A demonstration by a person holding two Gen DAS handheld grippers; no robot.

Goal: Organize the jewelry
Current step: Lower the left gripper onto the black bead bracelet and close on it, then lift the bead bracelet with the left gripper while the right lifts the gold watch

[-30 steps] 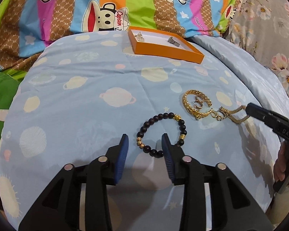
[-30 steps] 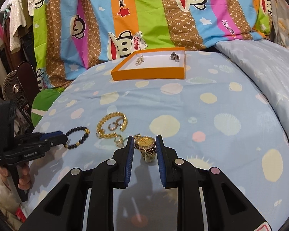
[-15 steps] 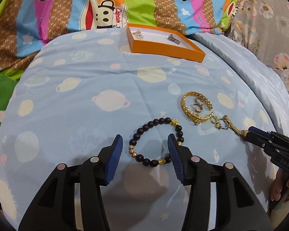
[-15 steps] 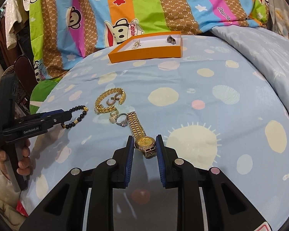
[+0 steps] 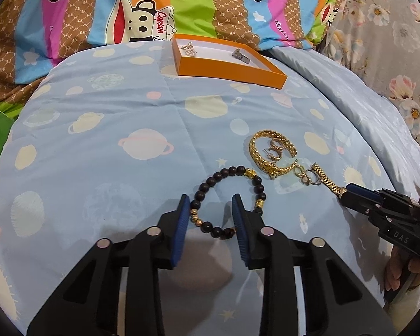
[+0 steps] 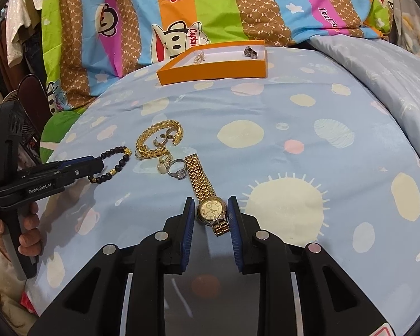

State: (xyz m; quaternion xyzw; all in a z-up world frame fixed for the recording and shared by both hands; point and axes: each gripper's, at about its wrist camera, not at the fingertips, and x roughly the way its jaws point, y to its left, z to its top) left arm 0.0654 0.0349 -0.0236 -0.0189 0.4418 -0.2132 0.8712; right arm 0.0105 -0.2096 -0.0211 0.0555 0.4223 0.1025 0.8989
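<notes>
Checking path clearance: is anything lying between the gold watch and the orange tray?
Nothing visible does. The gold watch sits between the right claw pads; bare bedspread runs to the orange tray, rings left of that line.

My left fingers (image 5: 210,218) straddle the black beaded bracelet (image 5: 228,199); the gold chain bracelet (image 5: 271,152) lies right, the shallow orange cardboard tray (image 5: 226,68) far behind.
</notes>
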